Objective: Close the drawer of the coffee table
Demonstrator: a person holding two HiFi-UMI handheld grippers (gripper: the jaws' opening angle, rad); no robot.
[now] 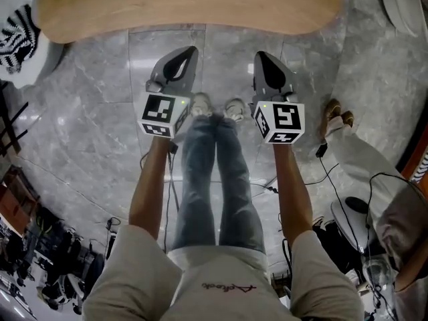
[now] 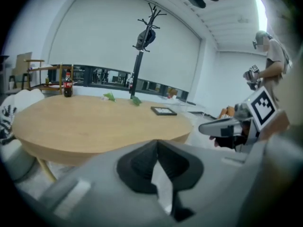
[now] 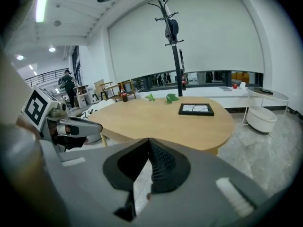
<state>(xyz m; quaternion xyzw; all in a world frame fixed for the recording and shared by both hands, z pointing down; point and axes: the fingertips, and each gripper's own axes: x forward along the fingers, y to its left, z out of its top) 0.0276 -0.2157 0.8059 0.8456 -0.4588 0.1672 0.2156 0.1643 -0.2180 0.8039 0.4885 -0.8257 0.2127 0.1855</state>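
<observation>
At twelve o'clock in the head view, the coffee table (image 1: 187,9) is seen as a light wooden oval top, and its near edge is faced by both grippers. No drawer is shown in any view. The front under the top is hidden from above, and only the top is visible in the two gripper views, so it cannot be told whether the drawer stands open. The left gripper (image 1: 191,51) is held at about eleven o'clock from the person's shoes (image 1: 200,104) and the right gripper (image 1: 261,55) at about one o'clock. Both are above the grey floor (image 1: 93,132) and apart from the table. The jaws of each are brought together at the tips, and nothing is held between them. It is judged that the push is not yet begun and that the approach is the step in hand. For the next move, the drawer front must first be found under the edge. The grippers must then be lowered to it, and a straight push towards twelve o'clock with the closed tips is called for. As for containers, the contents of the drawer cannot be seen. On the top, a bottle (image 2: 67,84) of dark drink with a red label is stood at the far left, and a flat black frame (image 3: 196,109) is laid near the far edge.
</observation>
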